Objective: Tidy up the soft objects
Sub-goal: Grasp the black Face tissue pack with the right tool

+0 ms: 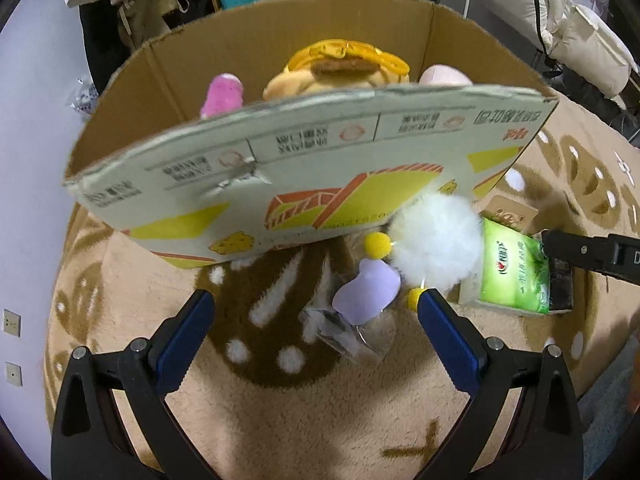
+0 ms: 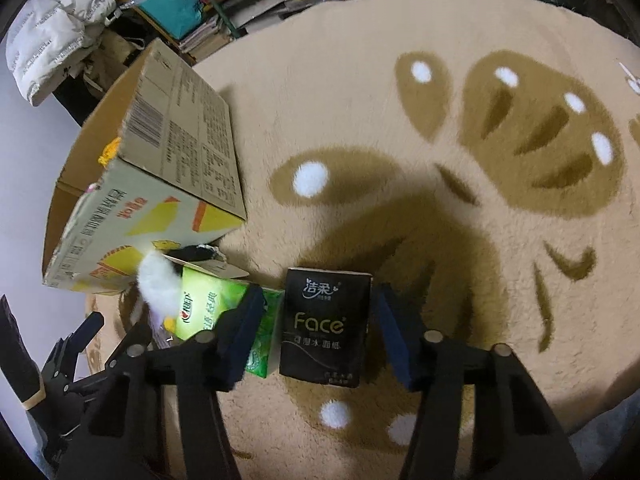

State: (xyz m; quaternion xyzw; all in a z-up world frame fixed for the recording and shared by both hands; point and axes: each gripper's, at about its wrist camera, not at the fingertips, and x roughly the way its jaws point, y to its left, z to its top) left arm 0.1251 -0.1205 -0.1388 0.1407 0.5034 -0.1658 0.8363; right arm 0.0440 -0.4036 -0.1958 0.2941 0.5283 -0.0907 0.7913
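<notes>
Right gripper point(image 2: 320, 324): jaws parted either side of the black tissue pack point(image 2: 325, 328), a gap showing at each pad, nothing grasped. The pack lies flat on the beige rug point(image 2: 400, 120), gold "Face" lettering up, just beside a green tissue pack point(image 2: 204, 308). Left gripper point(image 1: 316, 320): jaws released, spread wide above a lilac soft toy point(image 1: 366, 292) and white pompom point(image 1: 436, 240) before the cardboard box point(image 1: 280, 168)
</notes>
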